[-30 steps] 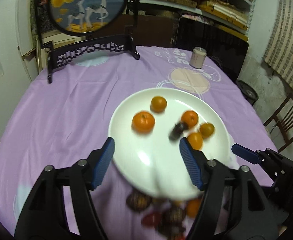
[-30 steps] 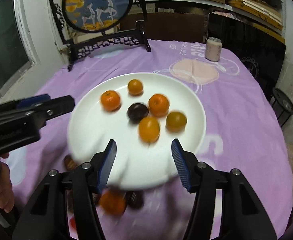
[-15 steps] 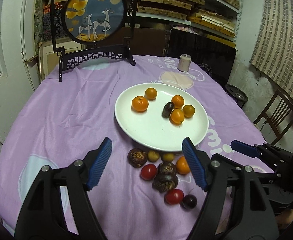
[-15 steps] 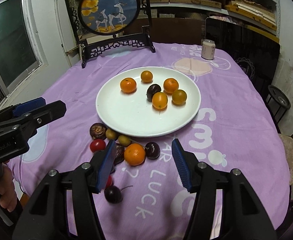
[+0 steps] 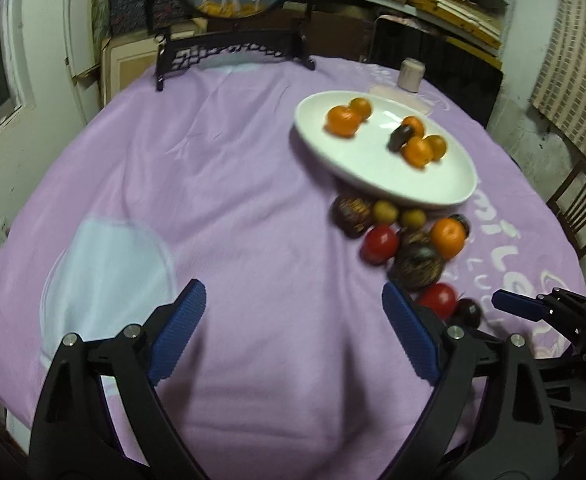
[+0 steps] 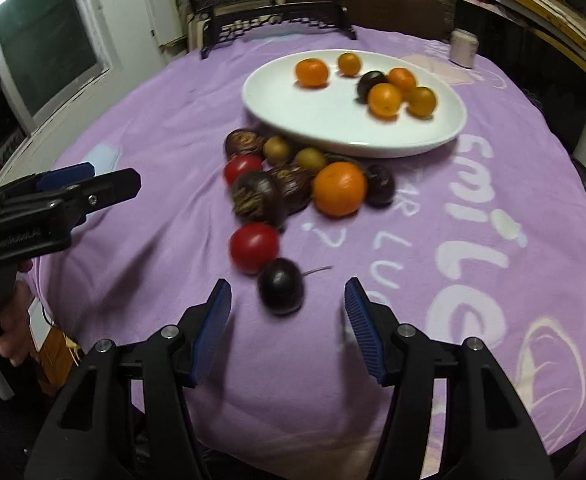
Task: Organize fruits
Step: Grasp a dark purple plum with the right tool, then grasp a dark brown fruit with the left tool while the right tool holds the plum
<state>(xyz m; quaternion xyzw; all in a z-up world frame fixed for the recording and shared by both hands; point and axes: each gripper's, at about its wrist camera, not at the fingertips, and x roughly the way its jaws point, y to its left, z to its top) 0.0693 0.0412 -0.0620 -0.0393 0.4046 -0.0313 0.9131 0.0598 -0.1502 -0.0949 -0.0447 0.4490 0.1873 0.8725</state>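
A white plate (image 6: 333,120) (image 5: 357,168) holds several oranges and one dark fruit (image 6: 370,83). In front of it a loose pile lies on the purple cloth: an orange (image 6: 339,188), two red fruits (image 6: 254,247), wrinkled dark fruits (image 6: 257,199), small green ones (image 6: 277,149) and a dark plum with a stem (image 6: 281,286). My right gripper (image 6: 287,334) is open and empty, just short of the plum. My left gripper (image 5: 293,332) is open and empty over bare cloth, left of the pile (image 5: 413,264).
A round picture on a black stand (image 5: 233,46) stands at the table's far edge. A pale can (image 6: 463,48) stands at the far right behind the plate. A wooden chair (image 5: 577,208) is at the right. The cloth's front edge is near both grippers.
Both grippers have pulled back from above the plate toward the table's front edge. The left one has also swung left; the right one now sits low, near the dark plum.
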